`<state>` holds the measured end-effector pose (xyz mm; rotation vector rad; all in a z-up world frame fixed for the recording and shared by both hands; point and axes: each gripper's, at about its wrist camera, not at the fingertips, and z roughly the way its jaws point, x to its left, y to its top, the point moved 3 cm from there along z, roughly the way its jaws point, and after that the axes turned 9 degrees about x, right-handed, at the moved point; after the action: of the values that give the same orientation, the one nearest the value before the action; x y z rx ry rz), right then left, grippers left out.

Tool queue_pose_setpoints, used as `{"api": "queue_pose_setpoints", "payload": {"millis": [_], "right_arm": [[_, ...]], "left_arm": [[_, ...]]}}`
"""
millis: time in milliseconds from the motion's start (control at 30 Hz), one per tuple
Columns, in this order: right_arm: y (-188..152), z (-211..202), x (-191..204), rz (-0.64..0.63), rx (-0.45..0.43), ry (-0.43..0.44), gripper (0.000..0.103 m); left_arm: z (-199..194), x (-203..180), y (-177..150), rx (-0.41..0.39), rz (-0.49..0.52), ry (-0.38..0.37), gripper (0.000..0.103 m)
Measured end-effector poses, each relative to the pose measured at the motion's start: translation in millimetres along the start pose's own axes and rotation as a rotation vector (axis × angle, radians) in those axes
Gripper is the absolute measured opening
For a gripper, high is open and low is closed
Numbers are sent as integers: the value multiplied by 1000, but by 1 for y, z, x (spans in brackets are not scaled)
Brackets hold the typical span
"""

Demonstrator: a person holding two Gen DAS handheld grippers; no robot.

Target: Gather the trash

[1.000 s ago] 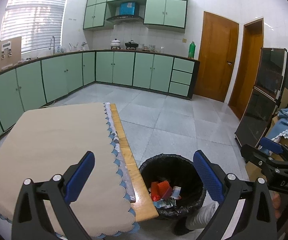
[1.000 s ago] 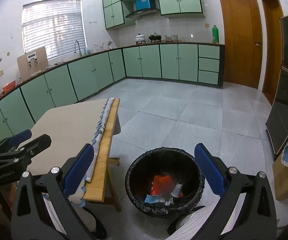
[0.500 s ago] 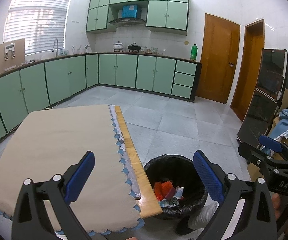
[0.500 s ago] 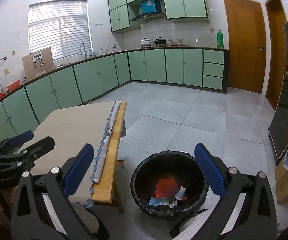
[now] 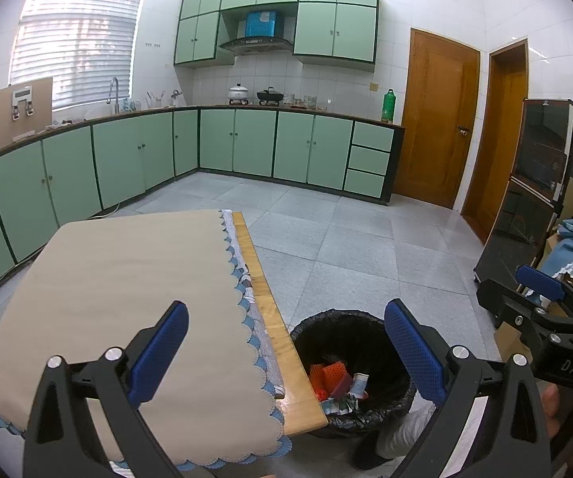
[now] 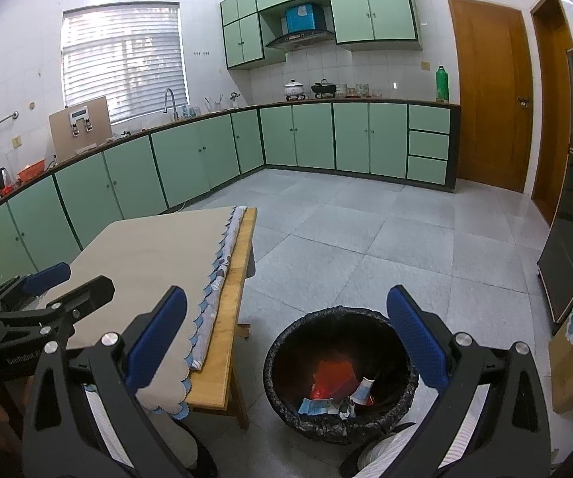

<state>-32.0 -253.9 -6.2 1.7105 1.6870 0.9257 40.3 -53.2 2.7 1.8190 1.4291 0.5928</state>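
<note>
- left gripper [image 5: 286,348] is sitting at bottom of the left wrist view w/ jaws spread wide, nothing btwn the blue pads [image 5: 159,348]; one finger is hanging over the tablecloth, the other over the bin
- right gripper [image 6: 286,340] is filling bottom of the right wrist view, jaws also gaping wide, nothing held; bin is showing btwn its fingers
- each gripper is showing in the other's cam: right one at far right edge of left view, left one at far left edge of right view; both seen side-on
- trash bin [image 5: 328,318], black w/ black liner, is standing on the floor just beside the table's near right corner, lower center of both views
- trash [image 6: 336,382] is lying inside the bin: red/orange wrappers, a small white tube, a blue-white packet; all down at the bottom, not touching either gripper
- table [image 5: 264,310], wood edge, is taking up lower left; beige tablecloth [image 5: 119,279] w/ blue scalloped trim is covering most of the top, wood strip left bare along the right side
- grey tile floor [image 5: 366,239] is spreading across mid frame
- black glass cabinet [image 5: 533,183] is standing at right edge, blue cloth piled beside it
- green base cabinets [image 5: 254,143] are running along the back & left walls, pots and a green bottle [image 5: 388,105] on the counter
- wood doors [image 5: 437,119] are showing upper right; window w/ blinds [image 5: 75,40] upper left
</note>
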Motion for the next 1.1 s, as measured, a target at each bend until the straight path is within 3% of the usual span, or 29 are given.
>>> {"api": "queue_pose_setpoints", "payload": {"millis": [1100], "right_arm": [[6,-3,-3,-9,-13,1,98]], "left_arm": [[-7,1,1,-15,3,6,97]]}}
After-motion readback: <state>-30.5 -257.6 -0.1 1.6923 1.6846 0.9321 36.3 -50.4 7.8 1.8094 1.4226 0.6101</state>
